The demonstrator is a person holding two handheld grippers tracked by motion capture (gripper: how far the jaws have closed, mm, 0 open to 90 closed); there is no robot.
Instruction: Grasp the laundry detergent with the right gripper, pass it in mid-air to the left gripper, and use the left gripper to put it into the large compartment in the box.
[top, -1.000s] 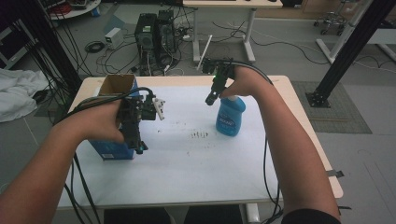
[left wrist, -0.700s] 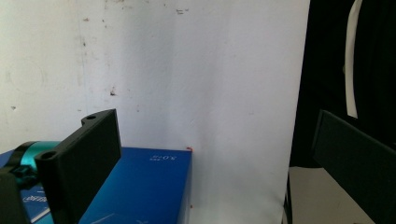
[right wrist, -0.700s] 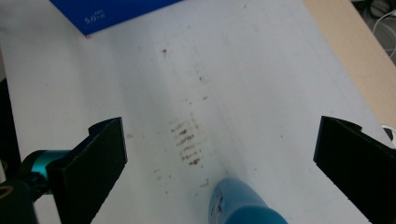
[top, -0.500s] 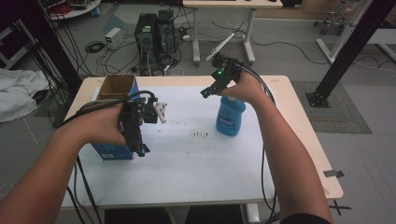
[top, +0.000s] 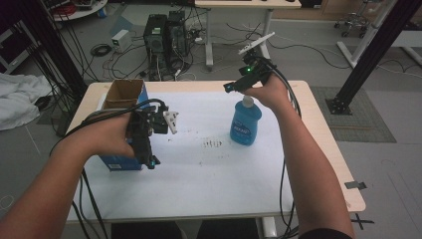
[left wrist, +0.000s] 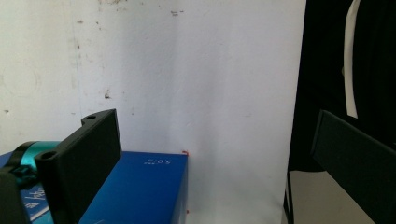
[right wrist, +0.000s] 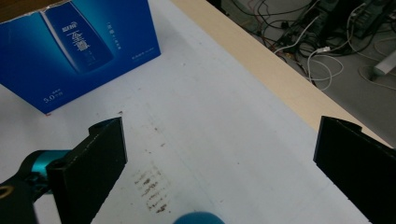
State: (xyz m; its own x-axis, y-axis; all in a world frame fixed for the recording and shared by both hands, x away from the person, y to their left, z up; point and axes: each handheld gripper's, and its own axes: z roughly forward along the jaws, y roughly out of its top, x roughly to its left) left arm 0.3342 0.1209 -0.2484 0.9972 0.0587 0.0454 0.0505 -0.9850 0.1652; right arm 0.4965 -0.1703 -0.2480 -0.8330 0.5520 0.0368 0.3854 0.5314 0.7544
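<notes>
A blue dish-soap bottle [top: 245, 121] stands upright right of the table's middle; its cap [right wrist: 198, 218] shows at the bottom edge of the right gripper view. My right gripper [top: 230, 87] hovers just above the bottle's top, pointing left, open and empty [right wrist: 224, 126]. A blue carton [top: 121, 102] with an open cardboard top stands at the left [right wrist: 79, 46]. My left gripper [top: 152, 162] points down at the table just right of the carton's near corner [left wrist: 140, 186], jaws wide apart [left wrist: 212, 121] with nothing between them.
The white table sheet [top: 209, 169] carries a small dark smudge [top: 213, 144] in the middle. Wooden table edge [top: 323, 124] runs along the right. Computer towers [top: 164, 35] and cables lie on the floor behind; a black frame post [top: 370, 55] stands at right.
My right gripper has swung up from pointing down by the bottle's neck to pointing left above it. The bottle, carton and left gripper stay put.
</notes>
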